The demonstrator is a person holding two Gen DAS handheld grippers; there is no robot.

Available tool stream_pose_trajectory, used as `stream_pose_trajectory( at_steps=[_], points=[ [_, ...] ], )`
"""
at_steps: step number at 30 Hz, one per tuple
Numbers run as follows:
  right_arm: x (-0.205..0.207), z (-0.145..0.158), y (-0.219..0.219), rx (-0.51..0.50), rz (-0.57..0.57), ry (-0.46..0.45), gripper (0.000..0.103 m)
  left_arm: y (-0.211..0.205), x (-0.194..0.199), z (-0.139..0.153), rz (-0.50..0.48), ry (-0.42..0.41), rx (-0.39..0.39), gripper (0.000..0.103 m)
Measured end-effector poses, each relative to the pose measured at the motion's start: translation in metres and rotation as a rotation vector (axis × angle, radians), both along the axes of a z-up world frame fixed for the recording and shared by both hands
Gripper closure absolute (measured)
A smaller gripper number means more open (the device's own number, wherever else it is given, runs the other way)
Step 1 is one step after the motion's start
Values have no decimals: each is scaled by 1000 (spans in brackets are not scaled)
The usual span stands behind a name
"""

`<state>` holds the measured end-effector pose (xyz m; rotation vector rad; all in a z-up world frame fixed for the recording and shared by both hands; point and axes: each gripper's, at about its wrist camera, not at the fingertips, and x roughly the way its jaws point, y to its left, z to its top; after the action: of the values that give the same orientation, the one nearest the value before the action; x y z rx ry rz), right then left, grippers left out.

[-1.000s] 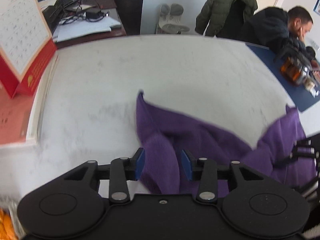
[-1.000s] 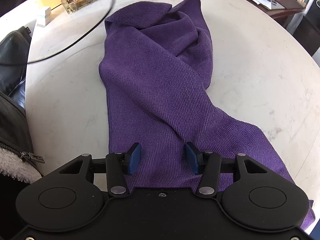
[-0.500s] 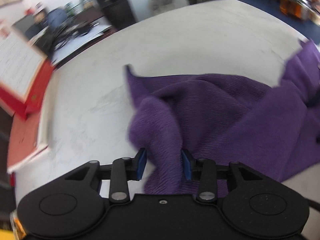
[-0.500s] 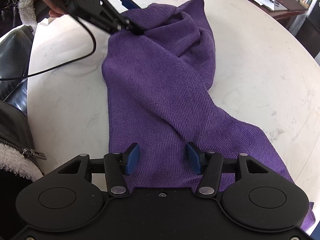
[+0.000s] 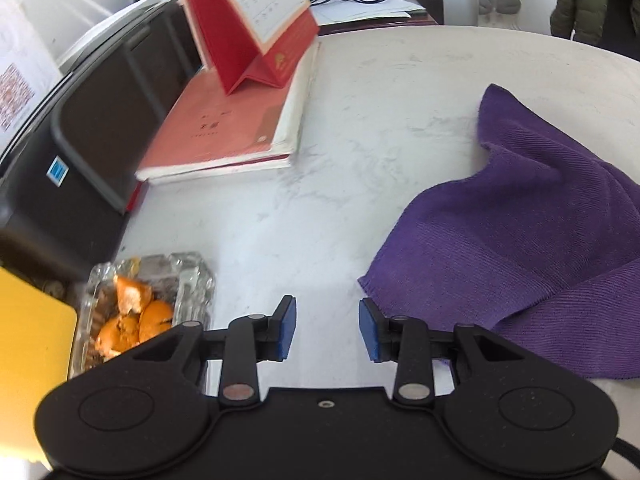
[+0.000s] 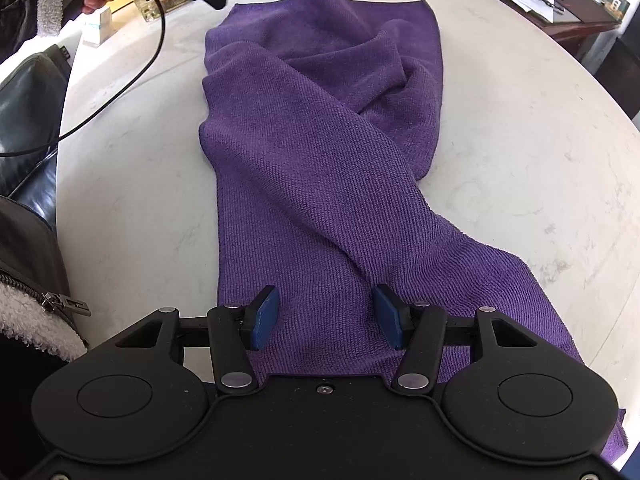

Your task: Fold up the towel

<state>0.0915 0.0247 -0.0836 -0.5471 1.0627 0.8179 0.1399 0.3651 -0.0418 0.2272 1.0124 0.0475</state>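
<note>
At eight o'clock from the empty, spread left gripper [image 5: 327, 327], a glass ashtray [image 5: 152, 300] holds orange peel [image 5: 134, 320]; purple towel [image 6: 320, 152] lies under the parted right gripper [image 6: 326, 318], on the marble table [image 5: 360, 120]

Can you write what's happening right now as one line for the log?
task: fold towel | left gripper: open, empty, beside towel | right gripper: open over towel | towel: rumpled on table

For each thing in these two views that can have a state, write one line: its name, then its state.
towel: rumpled, lying on the table, not folded
left gripper: open, empty, beside the towel corner
right gripper: open, towel between its fingers
glass dish: holding orange peel
desk calendar: standing on a book
</note>
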Motion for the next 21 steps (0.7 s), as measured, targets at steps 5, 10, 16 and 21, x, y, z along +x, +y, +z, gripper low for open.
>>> stream_pose_trajectory(
  at_steps=[5,10,16,21],
  points=[
    [3,-4,2,-3,-5,2,50,-18,0,11,-73,-58,-96,68],
    [2,-4,2,-13,-3,3,50,-47,17,-3,-220,-33,-154,68],
    [0,-3,2,-23,5,-3,50,-43,7,-19,-173,37,-176,67],
    [1,-2,-3,-26,30,1,50,-34,-10,-29,-101,89,-179,62]
  ],
)
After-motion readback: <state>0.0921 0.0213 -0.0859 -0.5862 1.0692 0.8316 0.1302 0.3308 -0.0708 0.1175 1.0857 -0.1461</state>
